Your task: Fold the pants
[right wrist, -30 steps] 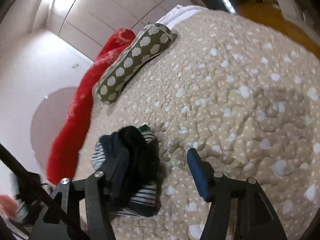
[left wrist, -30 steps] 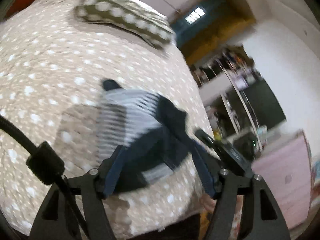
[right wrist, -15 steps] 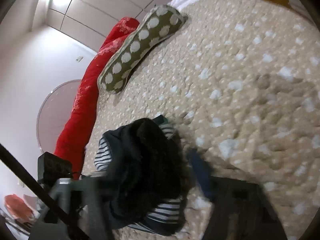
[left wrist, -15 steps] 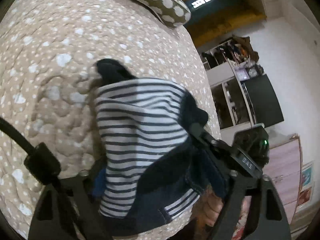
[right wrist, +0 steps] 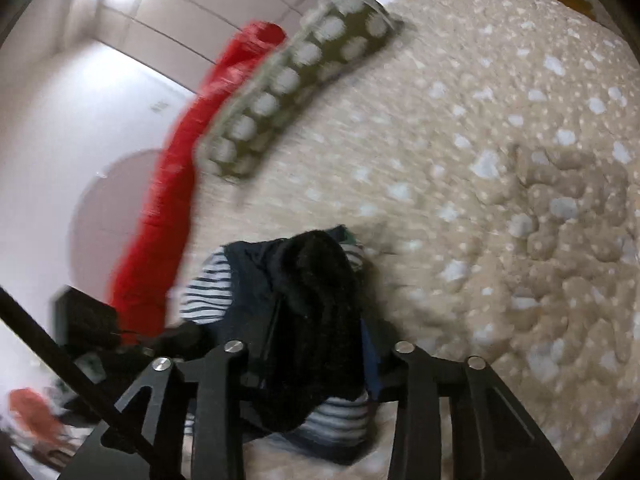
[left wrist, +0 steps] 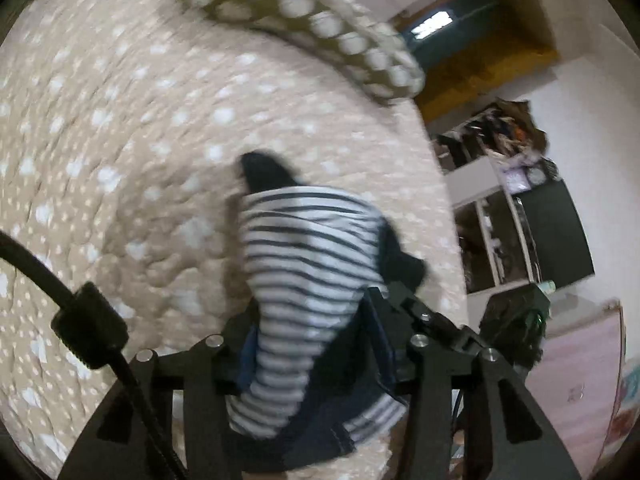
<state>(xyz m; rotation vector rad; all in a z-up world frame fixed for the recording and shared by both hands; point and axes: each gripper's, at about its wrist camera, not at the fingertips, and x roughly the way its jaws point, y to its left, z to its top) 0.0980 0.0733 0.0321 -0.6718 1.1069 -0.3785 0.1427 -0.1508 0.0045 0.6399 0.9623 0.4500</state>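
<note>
- Bedroom setting: beige quilted bedspread with white spots point(left wrist: 120, 152) as work surface.
- Navy-and-white striped pants with dark navy panels point(left wrist: 308, 264), bunched near the bedspread's near edge, partly lifted off it.
- Left black two-finger gripper with blue pads point(left wrist: 312, 348): jaws closing, about half apart, striped cloth pinched between the pads.
- Right black two-finger gripper point(right wrist: 316, 360): jaws opening slightly, about half apart, dark navy fold wedged between the fingers.
- Olive cushion with white dots point(right wrist: 296, 92) farther back; red blanket point(right wrist: 176, 184) beside it along the bed edge.
</note>
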